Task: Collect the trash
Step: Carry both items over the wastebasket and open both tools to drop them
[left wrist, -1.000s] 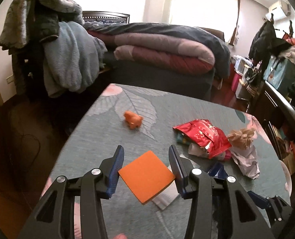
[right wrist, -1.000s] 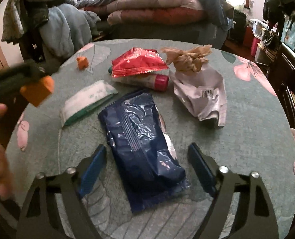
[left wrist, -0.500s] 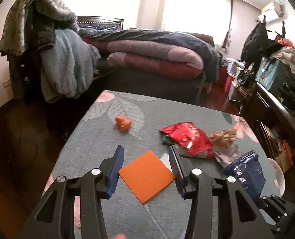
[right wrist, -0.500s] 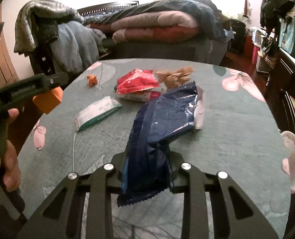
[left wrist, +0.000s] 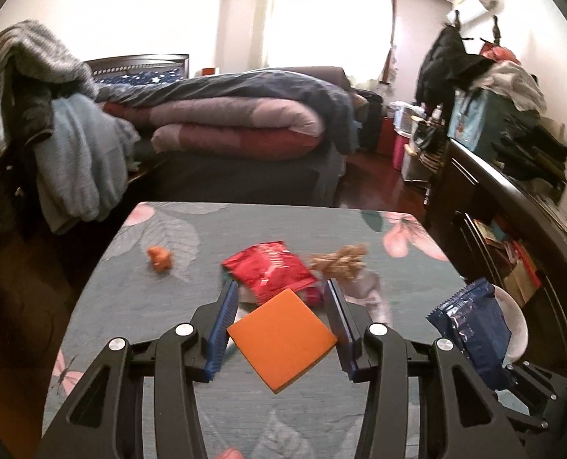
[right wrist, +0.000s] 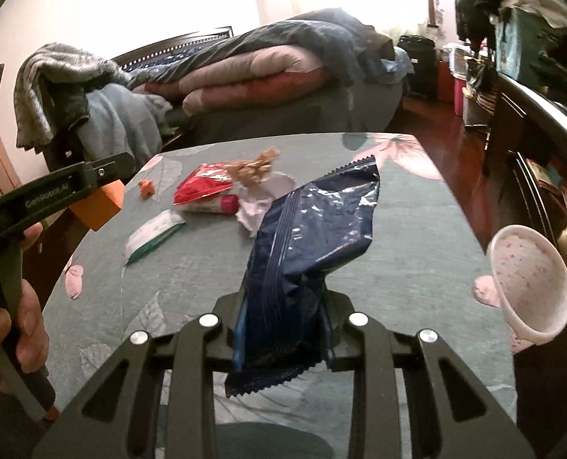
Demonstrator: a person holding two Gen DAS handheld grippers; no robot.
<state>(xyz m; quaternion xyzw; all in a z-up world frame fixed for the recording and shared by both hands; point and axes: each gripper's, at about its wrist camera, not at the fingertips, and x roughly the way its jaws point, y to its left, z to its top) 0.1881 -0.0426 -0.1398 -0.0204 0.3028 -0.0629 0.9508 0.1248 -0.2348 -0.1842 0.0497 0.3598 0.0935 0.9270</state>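
My right gripper [right wrist: 285,298] is shut on a dark blue snack wrapper [right wrist: 314,229] and holds it tilted above the table [right wrist: 398,267]. The same wrapper [left wrist: 471,325] shows at the right of the left wrist view. My left gripper [left wrist: 281,290] is shut on a square orange pad [left wrist: 281,338], held by its corners above the table. On the table lie a red bag [left wrist: 268,271], a brown crumpled paper [left wrist: 339,260], a white crumpled paper [right wrist: 260,206], a white and green packet [right wrist: 153,235] and a small orange scrap [left wrist: 159,258].
A pink-spotted white bowl [right wrist: 528,287] sits tipped at the table's right edge. A bed with folded quilts [left wrist: 237,122] stands behind the table, a chair heaped with clothes [left wrist: 73,153] at the left, a dark cabinet [left wrist: 494,206] at the right. A person's hand [right wrist: 27,325] grips the left handle.
The right gripper shut on the blue wrapper and lifted it off the table. Both grippers rose and drew back from the trash pile; the left one kept the orange pad.
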